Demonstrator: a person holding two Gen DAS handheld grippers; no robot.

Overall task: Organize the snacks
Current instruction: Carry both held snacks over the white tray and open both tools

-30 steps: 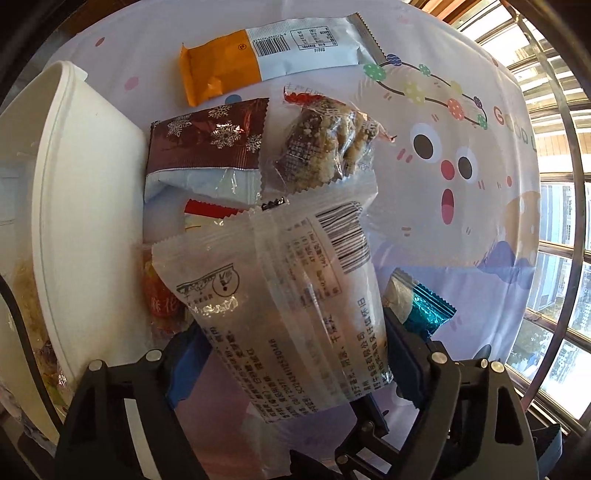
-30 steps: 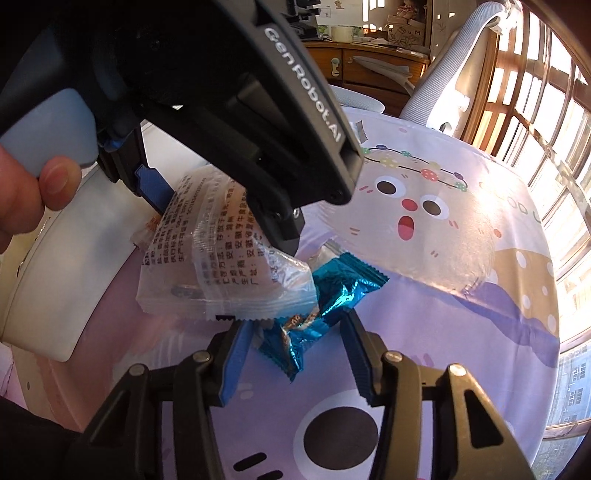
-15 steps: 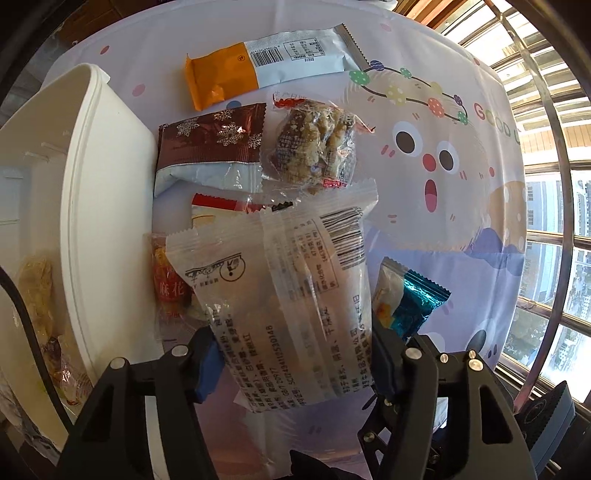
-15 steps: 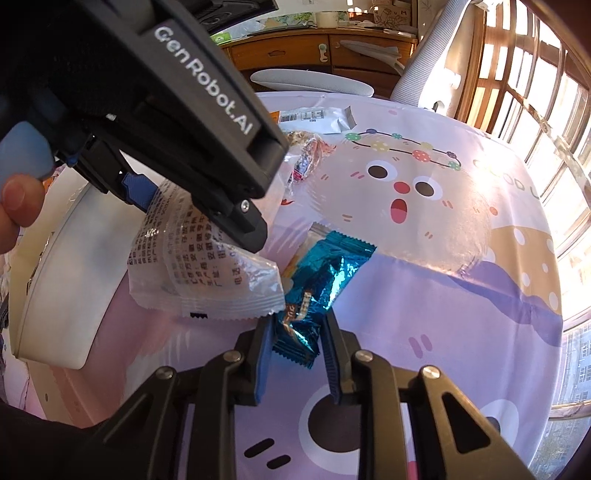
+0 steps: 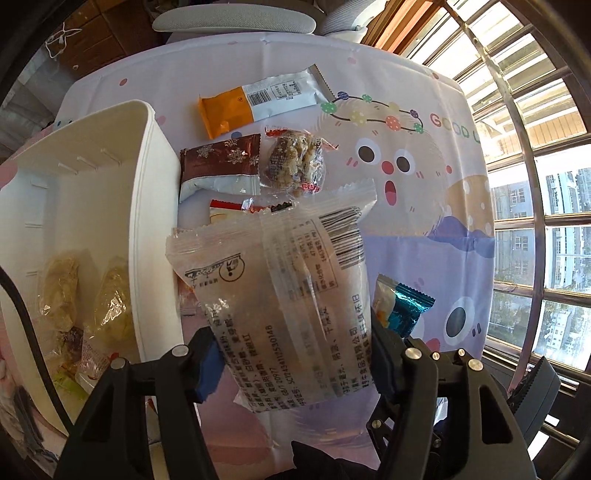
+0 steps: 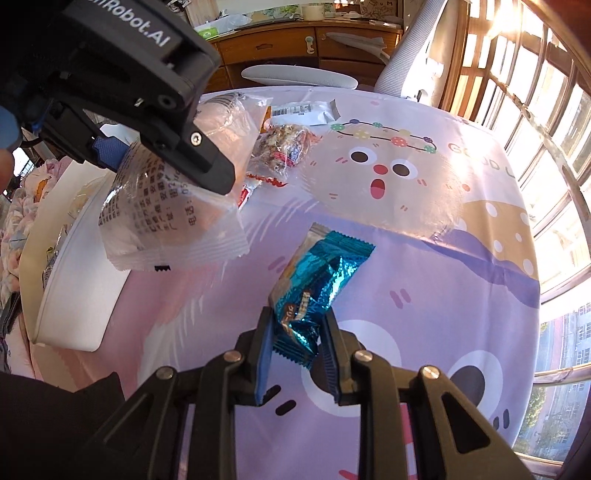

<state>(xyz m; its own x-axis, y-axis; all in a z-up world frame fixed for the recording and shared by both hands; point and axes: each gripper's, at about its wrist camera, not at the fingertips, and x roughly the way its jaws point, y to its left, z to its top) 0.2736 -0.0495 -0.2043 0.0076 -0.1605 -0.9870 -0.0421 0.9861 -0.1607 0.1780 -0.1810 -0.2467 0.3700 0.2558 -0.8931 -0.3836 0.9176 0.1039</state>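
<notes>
My left gripper [image 5: 295, 365] is shut on a large clear snack packet [image 5: 280, 291] with black print, held up above the cartoon tablecloth [image 5: 424, 206]. The same packet [image 6: 173, 221] hangs from that gripper in the right wrist view. My right gripper [image 6: 297, 354] is shut on a shiny teal foil snack [image 6: 317, 280], lifted just off the cloth. The teal snack [image 5: 400, 308] also peeks out beside the clear packet in the left wrist view. A white bin [image 5: 92, 206] with several snacks inside stands to the left.
On the cloth lie an orange-and-white packet [image 5: 258, 101], a brown snowflake packet [image 5: 218, 166], a clear nut-cluster packet [image 5: 295, 166] and a red-edged packet [image 5: 236, 208]. A grey chair [image 5: 232, 18] stands behind the table. Barred windows [image 5: 535, 221] run along the right.
Both grippers closed on their snacks. The left one rose with the clear packet, showing more of the bin's inside. The right one lifted the teal snack slightly.
</notes>
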